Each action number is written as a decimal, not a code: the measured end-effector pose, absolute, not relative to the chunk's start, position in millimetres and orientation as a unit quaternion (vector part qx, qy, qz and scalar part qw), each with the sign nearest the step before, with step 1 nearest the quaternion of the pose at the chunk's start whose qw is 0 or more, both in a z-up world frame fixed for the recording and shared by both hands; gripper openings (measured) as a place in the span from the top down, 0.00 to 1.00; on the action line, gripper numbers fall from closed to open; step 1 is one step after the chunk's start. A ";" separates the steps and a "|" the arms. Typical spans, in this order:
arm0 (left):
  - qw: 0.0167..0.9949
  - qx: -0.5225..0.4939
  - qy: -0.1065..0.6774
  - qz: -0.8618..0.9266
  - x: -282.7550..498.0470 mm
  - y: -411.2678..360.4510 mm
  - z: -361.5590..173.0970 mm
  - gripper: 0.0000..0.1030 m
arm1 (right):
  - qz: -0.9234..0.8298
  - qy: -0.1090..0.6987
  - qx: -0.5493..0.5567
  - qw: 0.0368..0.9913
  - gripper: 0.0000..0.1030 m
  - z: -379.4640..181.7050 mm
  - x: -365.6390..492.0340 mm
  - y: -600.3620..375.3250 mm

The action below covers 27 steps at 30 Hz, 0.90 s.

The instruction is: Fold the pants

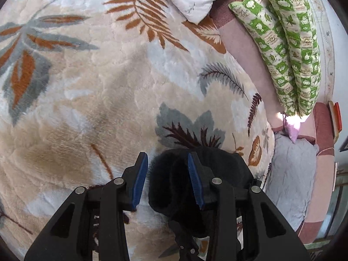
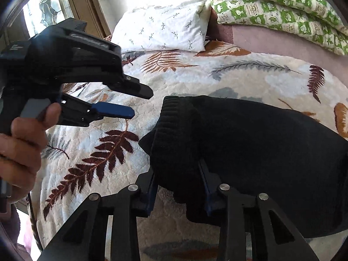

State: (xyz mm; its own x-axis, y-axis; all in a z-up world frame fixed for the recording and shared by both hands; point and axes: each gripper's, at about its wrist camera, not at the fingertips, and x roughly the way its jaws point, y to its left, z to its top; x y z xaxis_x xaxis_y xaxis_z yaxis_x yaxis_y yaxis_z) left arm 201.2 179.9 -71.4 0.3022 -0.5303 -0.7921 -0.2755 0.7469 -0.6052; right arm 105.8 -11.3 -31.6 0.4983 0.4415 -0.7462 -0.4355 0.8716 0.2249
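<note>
A bed fills both views, covered by a plush cream blanket (image 1: 91,100) printed with rust, grey and maroon leaves. At its far edge lie a white sprigged pillow (image 2: 165,28) and two green-and-cream checked cushions (image 2: 280,6) on a mauve sheet (image 1: 243,50); a bright window (image 2: 45,6) stands far left in the right wrist view. The black knitted pants (image 2: 261,150) lie bunched on the blanket's near right part. The right gripper (image 2: 178,182) pinches the fabric near the ribbed cuff — pads pressing it. The left gripper (image 2: 139,102), held in a hand (image 2: 19,150), hangs partly open above the blanket, nothing visibly held.
</note>
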 end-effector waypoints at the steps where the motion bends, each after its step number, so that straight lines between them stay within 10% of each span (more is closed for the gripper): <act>1: 0.727 -0.344 0.587 -0.091 202.1 176.1 -72.7 0.64 | 0.255 0.432 0.008 0.865 0.66 -31.8 106.1 -12.3; 13: 0.736 -0.246 0.614 -0.142 215.1 131.9 -70.8 0.30 | 0.263 0.422 -0.003 0.868 0.49 -31.9 96.4 -12.1; 14: 0.737 -0.228 0.619 -0.144 213.8 127.5 -70.9 0.32 | 0.260 0.420 -0.014 0.870 0.48 -32.4 95.4 -9.1; 16: 0.728 -0.218 0.628 -0.170 214.8 122.8 -71.3 0.66 | 0.253 0.419 -0.029 0.872 0.45 -34.3 97.7 -3.3; 27: 0.671 -0.387 0.597 -0.207 192.8 134.1 -50.0 0.74 | 0.259 0.414 0.048 0.871 0.67 -20.8 110.6 -29.5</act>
State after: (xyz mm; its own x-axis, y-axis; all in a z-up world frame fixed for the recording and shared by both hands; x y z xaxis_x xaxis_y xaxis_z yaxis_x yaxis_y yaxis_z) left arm 192.8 134.1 -50.0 0.2013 -0.7407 -0.6409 -0.1844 0.6140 -0.7675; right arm 110.6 -29.5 -20.8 0.5224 0.4910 -0.6972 -0.4122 0.8611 0.2976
